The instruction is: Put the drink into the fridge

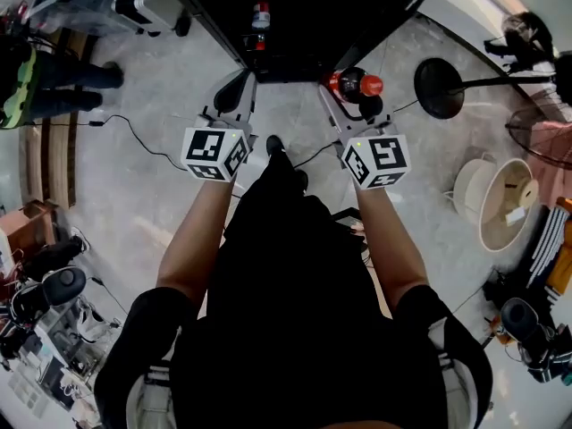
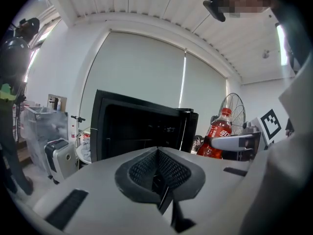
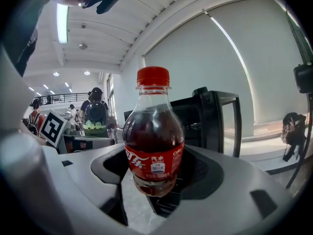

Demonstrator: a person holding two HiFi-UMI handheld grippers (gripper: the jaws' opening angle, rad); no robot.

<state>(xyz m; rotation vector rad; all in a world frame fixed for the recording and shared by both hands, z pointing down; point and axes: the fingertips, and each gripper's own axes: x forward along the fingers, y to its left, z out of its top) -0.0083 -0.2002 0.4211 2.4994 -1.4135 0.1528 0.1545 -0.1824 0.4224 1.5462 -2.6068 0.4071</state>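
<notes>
Right now the right tongs (image 3: 155,182) are clamped on the cola bottle (image 3: 153,141), pads pressed on either side of its lower body, at and just under the red label (image 3: 155,161). The bottle is held upright, red cap (image 3: 152,76) on top, its base hanging free above the floor (image 1: 170,177). The left tongs (image 2: 159,182) are closed together, with nothing seen between the pads.

Handling, as judged: small plastic bottle, nearly full of dark liquid, so moderate weight is expected for its size. The wall is smooth and rounded, so slip or twist is possible if the squeeze is eased. Plastic gives a little under pressure; breakage is unlikely, and the cap looks sealed. The label band is rated the best hold: widest part, low on the body, less tipping. The narrow neck is rated worse.

Ahead of both tongs the black fridge (image 1: 295,16) is seen, its dark inside facing the person; a small red-and-white item (image 1: 260,13) is visible inside, type not clear. The bottle is near the fridge opening, not yet inside. A standing fan (image 2: 235,110) is seen off to the right.
</notes>
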